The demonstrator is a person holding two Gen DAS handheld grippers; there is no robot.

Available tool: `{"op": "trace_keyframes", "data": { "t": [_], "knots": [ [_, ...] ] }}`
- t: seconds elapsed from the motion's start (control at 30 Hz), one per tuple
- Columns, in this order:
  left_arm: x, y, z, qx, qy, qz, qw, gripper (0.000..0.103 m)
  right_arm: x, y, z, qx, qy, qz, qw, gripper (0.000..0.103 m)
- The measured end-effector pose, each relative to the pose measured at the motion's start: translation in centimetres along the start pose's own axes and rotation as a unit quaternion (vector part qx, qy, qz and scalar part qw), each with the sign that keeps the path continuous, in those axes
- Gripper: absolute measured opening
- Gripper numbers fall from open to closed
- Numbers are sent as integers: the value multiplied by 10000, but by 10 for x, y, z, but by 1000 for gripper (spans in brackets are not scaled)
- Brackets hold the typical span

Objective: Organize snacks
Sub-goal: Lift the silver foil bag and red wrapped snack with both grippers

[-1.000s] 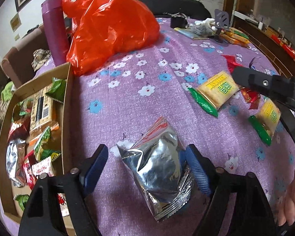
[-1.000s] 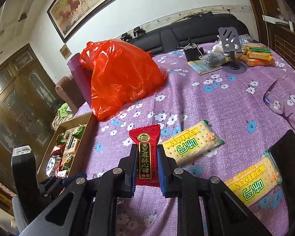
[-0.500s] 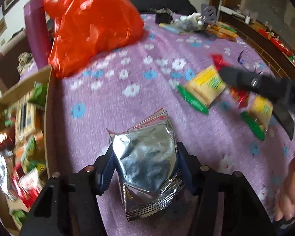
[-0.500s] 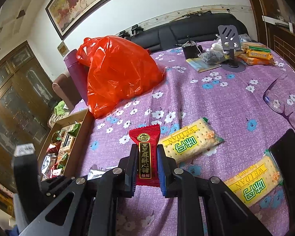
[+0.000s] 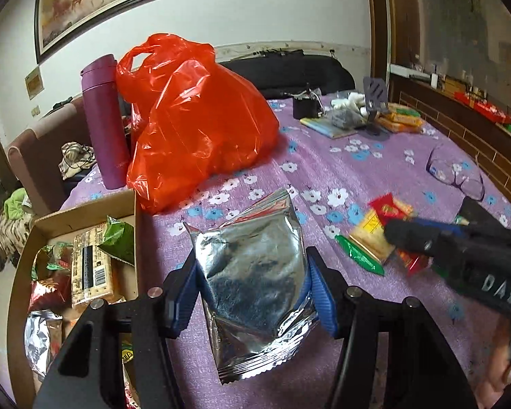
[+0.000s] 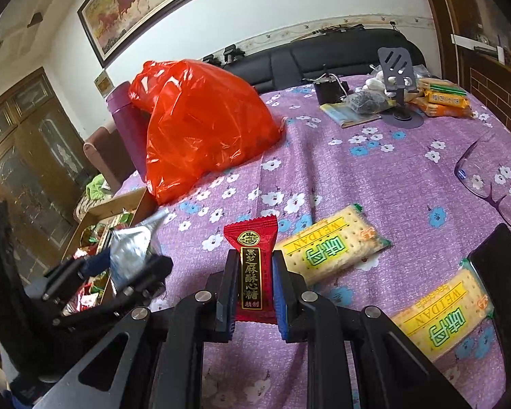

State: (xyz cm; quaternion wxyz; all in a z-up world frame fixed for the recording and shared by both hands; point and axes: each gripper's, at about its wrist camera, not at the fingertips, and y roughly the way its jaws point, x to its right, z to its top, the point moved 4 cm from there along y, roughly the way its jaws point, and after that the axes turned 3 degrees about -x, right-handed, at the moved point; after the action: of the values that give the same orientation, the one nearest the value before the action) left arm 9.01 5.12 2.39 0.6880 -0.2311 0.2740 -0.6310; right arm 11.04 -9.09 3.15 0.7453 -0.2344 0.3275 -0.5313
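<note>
1. Left wrist view: the left tool (image 5: pixel 252 293) is clamped on a silver foil snack pouch (image 5: pixel 253 283) — the blue pads (image 5: pixel 318 294) press its two long sides, and the pouch stands up between them with its crimped bottom edge hanging toward the camera. The jaws have just been closing onto this pouch.
2. To the left of the tool, just beside it, sits an open cardboard box (image 5: pixel 85 209) already filled with packets: a green one, a barcode-printed cracker pack, another foil pouch.
3. Ahead of the tool on the purple flowered table (image 5: pixel 323 156) stands a full orange plastic bag (image 5: pixel 194 122), with a purple flask (image 5: pixel 104 122) upright beside it.
4. To the right, the right tool (image 5: pixel 402 238) shows as a blurred black bar, a red wrapper at its tip, lying over a yellow cracker pack (image 5: pixel 368 238). Spectacles (image 5: pixel 456 173) lie further off.
5. Right wrist view: the right tool (image 6: pixel 255 289) is closed on a red candy bar (image 6: pixel 252 269) with gold lettering — gripped at its lower half, the upper end sticking out beyond the fingertips.
6. Just right of this tool lie two yellow cracker packs on the table (image 6: pixel 374 156), the nearer one (image 6: pixel 334 252) almost touching the right finger, the second (image 6: pixel 443 313) further right.
7. To the left, the left tool (image 6: pixel 126 266) holds the foil pouch (image 6: pixel 129 248) above the box's (image 6: pixel 133 201) near edge.
8. Far ahead stand the orange bag (image 6: pixel 204 126), a phone stand (image 6: pixel 397 71) and more orange snack packs (image 6: pixel 443 97).
</note>
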Motion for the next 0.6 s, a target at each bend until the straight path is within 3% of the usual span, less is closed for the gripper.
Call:
{"op": "trace_keyframes", "data": {
  "t": [0.6],
  "knots": [
    [4,-13,0,405,138,251,9988,58,0,-1,0,75,-12,-16,10000,20]
  ]
}}
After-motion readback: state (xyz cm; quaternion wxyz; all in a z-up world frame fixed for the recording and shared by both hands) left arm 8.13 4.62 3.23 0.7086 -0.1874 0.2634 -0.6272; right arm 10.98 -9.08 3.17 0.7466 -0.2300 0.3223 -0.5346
